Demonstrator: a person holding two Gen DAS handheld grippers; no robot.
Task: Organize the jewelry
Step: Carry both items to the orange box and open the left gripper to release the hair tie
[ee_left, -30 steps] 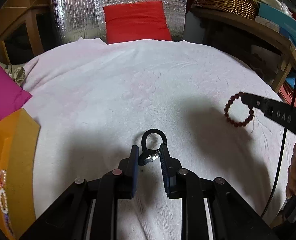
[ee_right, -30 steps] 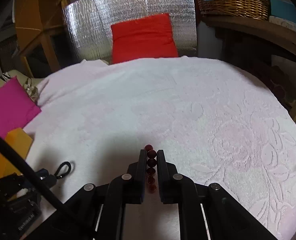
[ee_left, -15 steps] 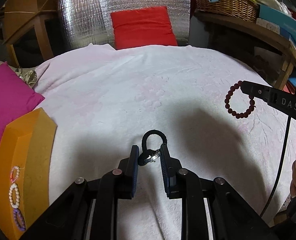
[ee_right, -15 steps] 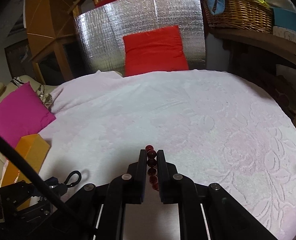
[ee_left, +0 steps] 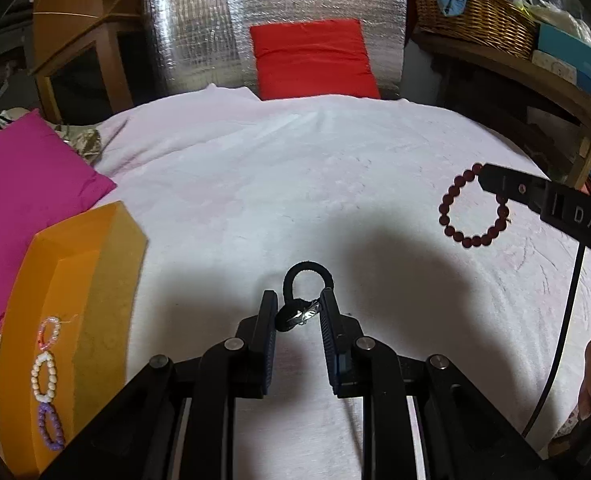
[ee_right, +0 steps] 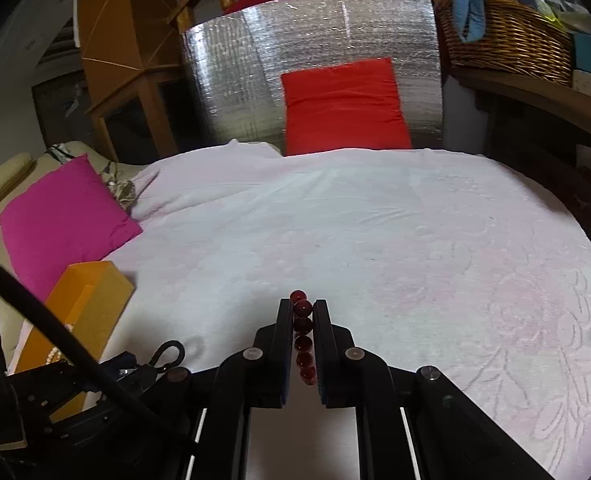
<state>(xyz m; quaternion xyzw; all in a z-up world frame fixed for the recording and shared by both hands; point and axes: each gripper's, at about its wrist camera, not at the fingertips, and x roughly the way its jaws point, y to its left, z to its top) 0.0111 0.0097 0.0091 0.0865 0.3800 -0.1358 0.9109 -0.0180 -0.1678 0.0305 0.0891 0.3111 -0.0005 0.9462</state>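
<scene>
**Two handheld grippers, each carrying a piece of jewelry above a bed**

The left gripper (ee_left: 298,312) is nearly closed, its two pads pinching a black cord loop (ee_left: 306,285) with a small silver piece at the pinch point. The loop sticks up past the fingertips, clear of the bedspread.

The right gripper (ee_right: 302,312) is clamped almost fully closed on a dark red bead bracelet (ee_right: 301,336). From its own camera the beads run in a line between the pads. From the left camera the bracelet hangs as a full ring from the gripper's tip, in the air at the right.

Below both lies a pale pink bedspread (ee_left: 255,184) with a raised flower pattern. At the left edge sits an orange box (ee_left: 71,280), open, with three small bead bracelets (ee_left: 47,376) lying in a row inside: pink, white and purple. A magenta pillow (ee_left: 27,192) lies beside the box. A red pillow (ee_left: 311,60) leans against a silver foil panel (ee_left: 199,40) at the far end. A wicker basket (ee_left: 479,24) stands on a wooden shelf at the right.
</scene>
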